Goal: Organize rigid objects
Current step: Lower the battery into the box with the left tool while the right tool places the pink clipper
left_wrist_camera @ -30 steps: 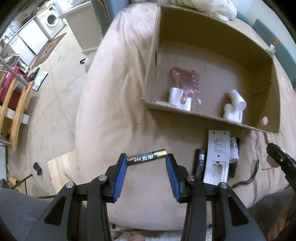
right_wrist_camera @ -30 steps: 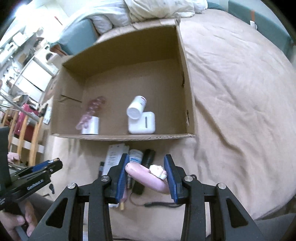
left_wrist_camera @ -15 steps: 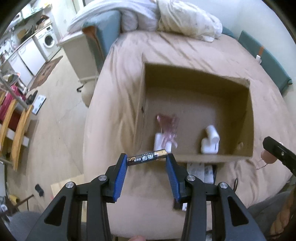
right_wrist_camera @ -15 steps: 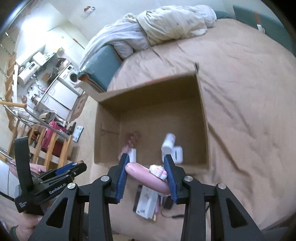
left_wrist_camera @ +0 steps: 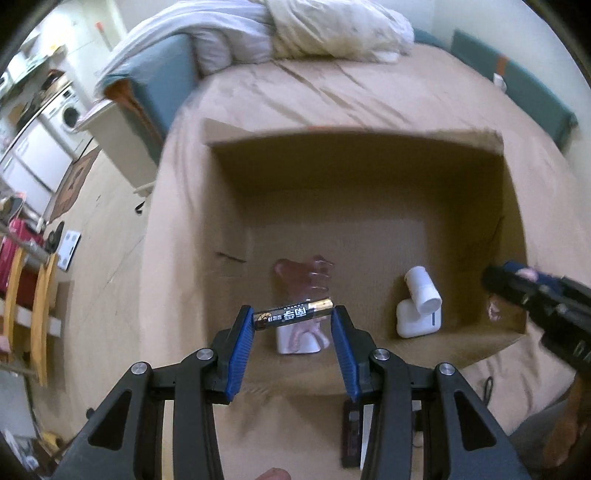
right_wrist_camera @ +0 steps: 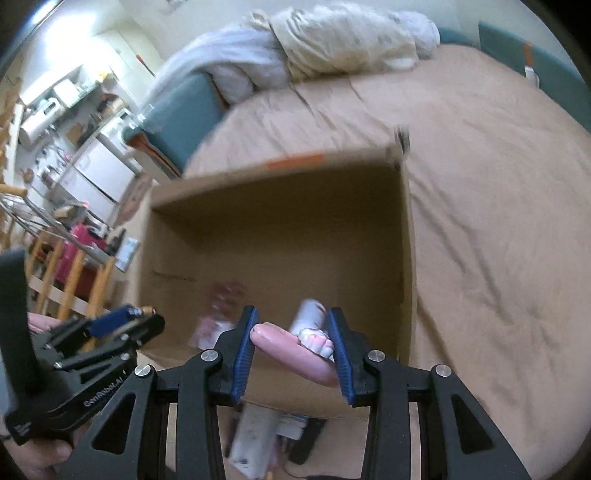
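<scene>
My left gripper (left_wrist_camera: pixel 293 321) is shut on a black and gold battery (left_wrist_camera: pixel 293 313), held crosswise over the near edge of the open cardboard box (left_wrist_camera: pixel 229 199). My right gripper (right_wrist_camera: pixel 291 334) is shut on a pink toy with a white part (right_wrist_camera: pixel 295 350), above the box's near wall (right_wrist_camera: pixel 288 380). Inside the box lie a clear pink item on a white base (left_wrist_camera: pixel 301 291) and a white device with a cylinder (left_wrist_camera: pixel 421 306). The right gripper also shows at the right of the left wrist view (left_wrist_camera: pixel 517 284), and the left gripper at the left of the right wrist view (right_wrist_camera: pixel 122 321).
The box sits on a tan bed cover (right_wrist_camera: pixel 498 221). A white remote (right_wrist_camera: pixel 251 439) and dark slim items (left_wrist_camera: pixel 351 439) lie on the bed in front of the box. Pillows and bedding (left_wrist_camera: pixel 314 33) are at the bed's head. The floor and furniture lie to the left (left_wrist_camera: pixel 55 184).
Both grippers rose from the bed with their objects and moved forward over the box; the box interior now fills the views and the items in front of it have dropped low.
</scene>
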Available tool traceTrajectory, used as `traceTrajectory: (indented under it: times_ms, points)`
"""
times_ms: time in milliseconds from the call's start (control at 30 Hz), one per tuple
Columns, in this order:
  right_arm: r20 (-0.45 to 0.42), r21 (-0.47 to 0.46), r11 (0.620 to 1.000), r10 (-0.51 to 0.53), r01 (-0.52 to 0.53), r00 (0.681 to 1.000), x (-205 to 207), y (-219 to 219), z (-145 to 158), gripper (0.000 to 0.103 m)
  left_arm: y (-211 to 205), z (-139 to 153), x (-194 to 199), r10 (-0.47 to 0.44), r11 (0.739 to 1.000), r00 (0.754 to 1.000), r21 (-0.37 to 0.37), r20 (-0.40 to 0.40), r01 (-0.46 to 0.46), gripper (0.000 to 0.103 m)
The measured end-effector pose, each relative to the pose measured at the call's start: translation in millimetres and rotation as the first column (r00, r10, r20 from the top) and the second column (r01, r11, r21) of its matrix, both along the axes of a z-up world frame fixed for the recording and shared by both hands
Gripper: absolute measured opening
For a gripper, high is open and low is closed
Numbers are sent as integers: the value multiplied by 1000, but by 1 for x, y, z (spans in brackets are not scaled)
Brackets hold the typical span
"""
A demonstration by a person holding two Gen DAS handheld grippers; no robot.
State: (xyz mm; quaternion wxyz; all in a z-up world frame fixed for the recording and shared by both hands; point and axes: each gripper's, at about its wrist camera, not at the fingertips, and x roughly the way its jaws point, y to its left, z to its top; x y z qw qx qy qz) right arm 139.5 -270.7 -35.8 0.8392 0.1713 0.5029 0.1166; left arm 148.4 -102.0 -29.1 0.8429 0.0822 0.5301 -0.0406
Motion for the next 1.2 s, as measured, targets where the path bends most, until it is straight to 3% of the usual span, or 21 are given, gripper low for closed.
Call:
traceTrajectory:
  times_ms: [67, 300, 633, 1000, 1200]
  points:
    - [-60, 6, 1000, -2, 2, 998, 3, 2, -18, 41, -9, -14, 4, -23, 1000, 1000, 8, -10, 23, 39]
    - [-113, -47, 998, 43, -48, 993, 7, 15, -37, 41, -35, -45, 4, -121, 991, 993, 52, -8, 122, 39]
    - [-196, -76, 993, 69, -85, 978, 14, 24, -59, 41, -35, -65, 9, -127, 990, 991, 55, -36, 129, 39]
    - [-212, -59, 995, 63, -78, 975, 15, 23, -60, 42, -30, -64, 8, -124, 991, 992, 54, -33, 126, 39]
    - [-136, -14, 998, 51, -53, 989, 15, 17, -43, 57, -27, -64, 6, -120, 991, 992, 51, -31, 122, 39]
